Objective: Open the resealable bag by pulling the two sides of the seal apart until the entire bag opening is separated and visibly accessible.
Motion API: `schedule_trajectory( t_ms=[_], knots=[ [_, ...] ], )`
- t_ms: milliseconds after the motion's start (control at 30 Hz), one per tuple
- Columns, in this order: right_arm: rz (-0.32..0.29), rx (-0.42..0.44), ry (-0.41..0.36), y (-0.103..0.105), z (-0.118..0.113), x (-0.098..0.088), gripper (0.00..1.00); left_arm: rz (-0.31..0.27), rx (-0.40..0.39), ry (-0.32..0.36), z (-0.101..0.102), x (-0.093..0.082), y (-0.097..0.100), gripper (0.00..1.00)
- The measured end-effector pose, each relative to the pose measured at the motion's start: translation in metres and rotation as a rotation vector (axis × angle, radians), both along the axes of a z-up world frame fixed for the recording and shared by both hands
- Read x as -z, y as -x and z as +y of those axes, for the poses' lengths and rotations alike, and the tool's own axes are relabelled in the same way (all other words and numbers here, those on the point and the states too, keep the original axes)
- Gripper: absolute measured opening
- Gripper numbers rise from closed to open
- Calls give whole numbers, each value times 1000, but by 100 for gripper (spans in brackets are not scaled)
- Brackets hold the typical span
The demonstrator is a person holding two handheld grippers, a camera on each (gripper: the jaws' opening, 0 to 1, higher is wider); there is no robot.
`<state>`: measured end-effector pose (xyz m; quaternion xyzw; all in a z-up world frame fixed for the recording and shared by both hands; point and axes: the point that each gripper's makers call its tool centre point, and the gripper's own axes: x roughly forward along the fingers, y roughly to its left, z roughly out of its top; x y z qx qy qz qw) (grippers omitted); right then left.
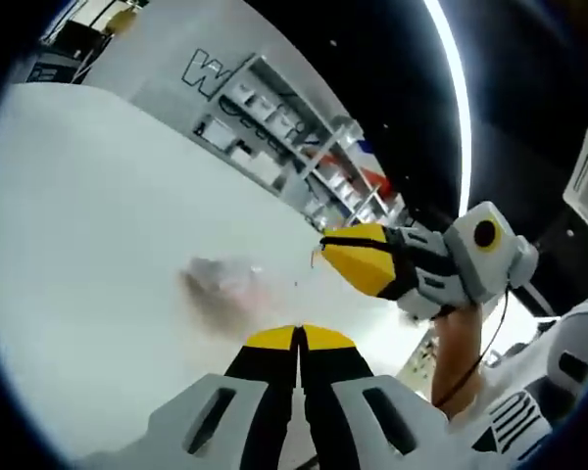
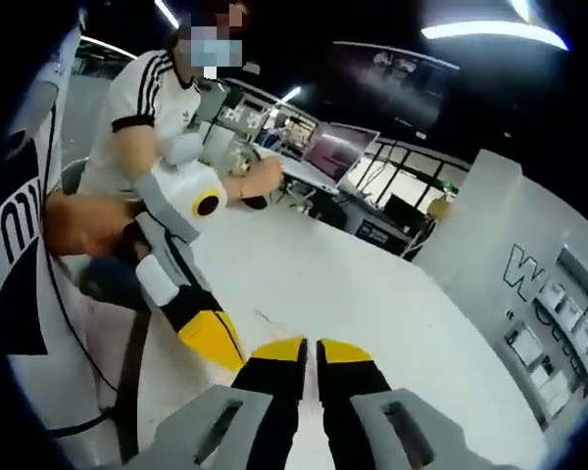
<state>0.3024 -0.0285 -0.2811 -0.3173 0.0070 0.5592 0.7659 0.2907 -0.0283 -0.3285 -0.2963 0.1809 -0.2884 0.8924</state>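
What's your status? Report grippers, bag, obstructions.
Left gripper fingers shut, holding nothing. Right gripper fingers slightly apart, holding nothing. Bag lies blurred on the white table, ungrasped; seal state unclear. Nothing between grippers and bag.

A broad white table (image 1: 88,215) spreads across the left gripper view, and beyond it stands a white partition (image 1: 167,49) with large grey lettering and an open shelving unit (image 1: 274,132). A long ceiling light strip (image 1: 451,88) glows against the dark ceiling. In the right gripper view, a monitor (image 2: 341,152) sits on distant desks beneath another bright ceiling light (image 2: 490,32).
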Motion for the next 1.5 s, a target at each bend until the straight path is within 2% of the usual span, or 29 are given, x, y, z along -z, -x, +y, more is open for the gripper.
schedule_trajectory(
  t_ms=[67,200,400,500,567,700,833,967,1067,1167,1233,1300,1367,1467,1500],
  knots=[
    [-8,13,38,2,-3,9,12,2,-2,0,-1,2,1,1],
    [-4,5,55,11,-2,20,11,4,-2,-3,-3,3,3,1],
    [-37,37,75,7,1,34,10,3,1,-9,-2,2,5,1],
    [-90,81,61,-5,0,31,8,5,4,-26,-3,4,6,1],
    [-97,91,44,-9,0,29,2,5,5,-32,-3,5,6,1],
    [-130,150,-67,-23,-2,11,0,-3,-1,-84,-2,7,4,1],
    [-116,173,-162,-27,0,-1,0,-24,-10,-131,-3,5,2,1],
    [-113,188,-188,-29,1,-5,0,-49,-23,-172,0,0,-1,1],
    [-119,195,-201,-30,2,-9,0,-63,-21,-168,0,-3,-2,2],
    [-127,194,-200,-31,3,-10,0,-108,-25,-170,-1,-8,-3,2],
    [-131,196,-195,-32,3,-10,0,-154,-36,-182,1,-12,-6,9],
    [-129,196,-198,-34,3,-12,0,-168,-55,-206,5,-12,-8,19],
    [-129,198,-203,-36,2,-13,0,-205,-69,-243,10,-14,-10,23],
    [-129,200,-209,-38,1,-16,0,-272,-119,-349,21,-18,-16,43],
    [-127,200,-215,-39,1,-17,0,-292,-127,-399,23,-17,-18,54]
  ],
)
